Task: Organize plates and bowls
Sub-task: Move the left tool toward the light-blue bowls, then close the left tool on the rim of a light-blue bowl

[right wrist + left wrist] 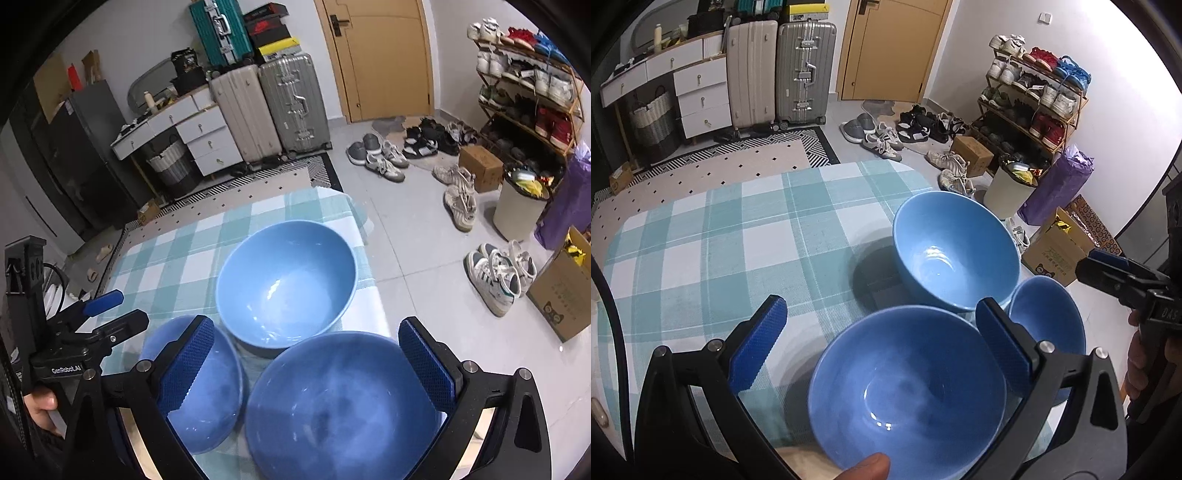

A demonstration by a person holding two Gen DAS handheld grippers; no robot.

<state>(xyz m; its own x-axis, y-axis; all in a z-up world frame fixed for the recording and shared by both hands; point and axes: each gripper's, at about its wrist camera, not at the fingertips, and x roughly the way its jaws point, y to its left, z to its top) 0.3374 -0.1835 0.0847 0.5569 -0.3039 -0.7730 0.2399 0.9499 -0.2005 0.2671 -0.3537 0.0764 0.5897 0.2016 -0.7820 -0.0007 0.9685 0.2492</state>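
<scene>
Sitting on checked cloth (pixel 701 251) — three blue bowls (pixel 956 251); all empty.

Left wrist view: small bowl (pixel 1047 314) at right is partly hidden behind a gripper finger (pixel 1004 343). Right wrist view: near bowl (pixel 332 406) is cut off by the bottom edge.

We hold our left gripper (pixel 879 343) with its blue pads (pixel 759 343) spread wide, and our right gripper (pixel 306 365) likewise gaping, a hand (pixel 40 406) clasping the left handle.
</scene>
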